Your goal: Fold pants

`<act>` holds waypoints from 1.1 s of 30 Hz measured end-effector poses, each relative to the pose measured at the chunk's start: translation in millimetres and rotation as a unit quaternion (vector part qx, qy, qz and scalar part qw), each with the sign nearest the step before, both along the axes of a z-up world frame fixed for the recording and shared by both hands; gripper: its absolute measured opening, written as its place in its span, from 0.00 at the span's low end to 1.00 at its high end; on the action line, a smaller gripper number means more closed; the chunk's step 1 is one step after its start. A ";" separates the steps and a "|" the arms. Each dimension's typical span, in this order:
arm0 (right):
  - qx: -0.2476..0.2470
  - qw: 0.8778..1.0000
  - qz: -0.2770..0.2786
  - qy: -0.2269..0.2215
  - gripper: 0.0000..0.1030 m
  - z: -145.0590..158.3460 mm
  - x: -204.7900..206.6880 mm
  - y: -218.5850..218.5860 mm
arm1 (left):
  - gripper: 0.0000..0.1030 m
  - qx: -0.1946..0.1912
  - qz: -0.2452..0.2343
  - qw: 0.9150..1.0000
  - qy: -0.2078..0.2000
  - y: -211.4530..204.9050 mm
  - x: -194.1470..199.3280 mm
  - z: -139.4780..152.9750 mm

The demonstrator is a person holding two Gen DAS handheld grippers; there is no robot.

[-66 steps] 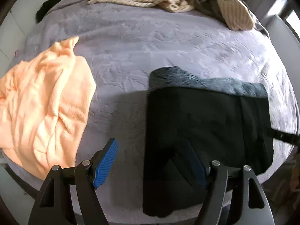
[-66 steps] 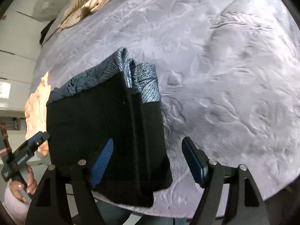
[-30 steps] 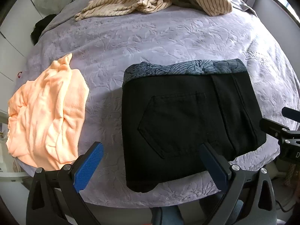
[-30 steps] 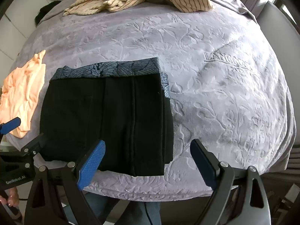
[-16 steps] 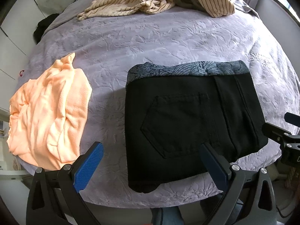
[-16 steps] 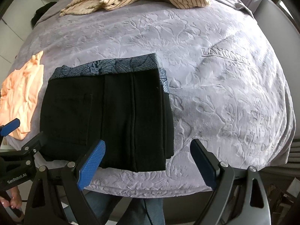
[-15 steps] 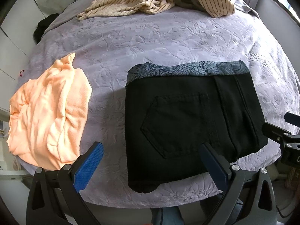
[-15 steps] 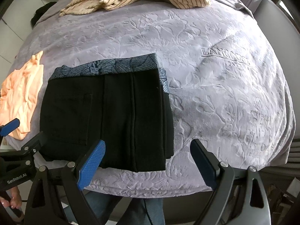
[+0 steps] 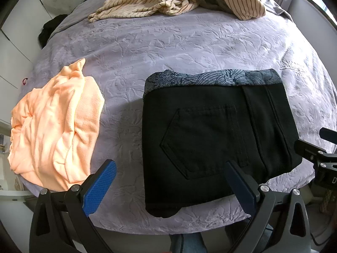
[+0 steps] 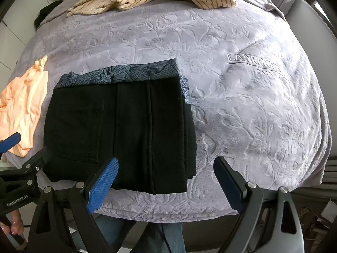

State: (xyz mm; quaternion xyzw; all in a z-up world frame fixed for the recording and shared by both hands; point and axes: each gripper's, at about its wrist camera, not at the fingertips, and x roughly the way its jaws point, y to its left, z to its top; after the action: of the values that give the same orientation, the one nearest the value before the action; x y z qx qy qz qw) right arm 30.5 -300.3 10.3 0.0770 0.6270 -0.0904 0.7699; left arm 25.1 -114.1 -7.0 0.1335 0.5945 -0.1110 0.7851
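left gripper (image 9: 170,186): jaws standing apart, gripping nothing | right gripper (image 10: 166,184): jaws apart, hovering | black pants (image 9: 212,139): lying folded on the bed (image 9: 189,48) near its front edge | advice: squaring edges lightly | orange garment (image 9: 54,126): sitting beside

The pants (image 9: 212,135) are black, folded into a compact, roughly square stack lying flat near the front edge of the bed; a back pocket faces up on the left part of the top layer, with stitched seams running front to back beside it; along the far edge a blue-grey patterned band (image 10: 124,72) shows from under the black cloth; at the right side the folded layers are stacked and slightly offset.
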 end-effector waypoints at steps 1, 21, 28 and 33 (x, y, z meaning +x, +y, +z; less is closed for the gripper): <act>0.000 1.000 -0.001 0.000 0.91 -0.2 0.0 0.0 | 1.00 0.000 -0.001 1.000 0.000 0.5 0.2 -0.3; 0.001 1.000 -0.001 0.005 0.91 -4.0 2.2 -2.6 | 1.00 0.005 -0.002 1.000 0.000 -2.7 0.5 -1.3; 0.001 1.000 -0.001 0.006 0.91 -4.4 3.0 -2.2 | 1.00 0.005 -0.002 1.000 0.000 -2.1 0.9 -1.9; 0.002 1.000 0.001 0.008 0.91 -5.9 3.8 -1.1 | 1.00 0.005 -0.002 1.000 0.001 -1.9 1.5 -2.0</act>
State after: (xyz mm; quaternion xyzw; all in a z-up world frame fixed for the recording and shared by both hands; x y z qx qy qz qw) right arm 34.3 -301.5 4.4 0.0773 0.6334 -0.0893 0.7648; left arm 26.6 -116.0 -9.0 0.1389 0.5953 -0.1096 0.7838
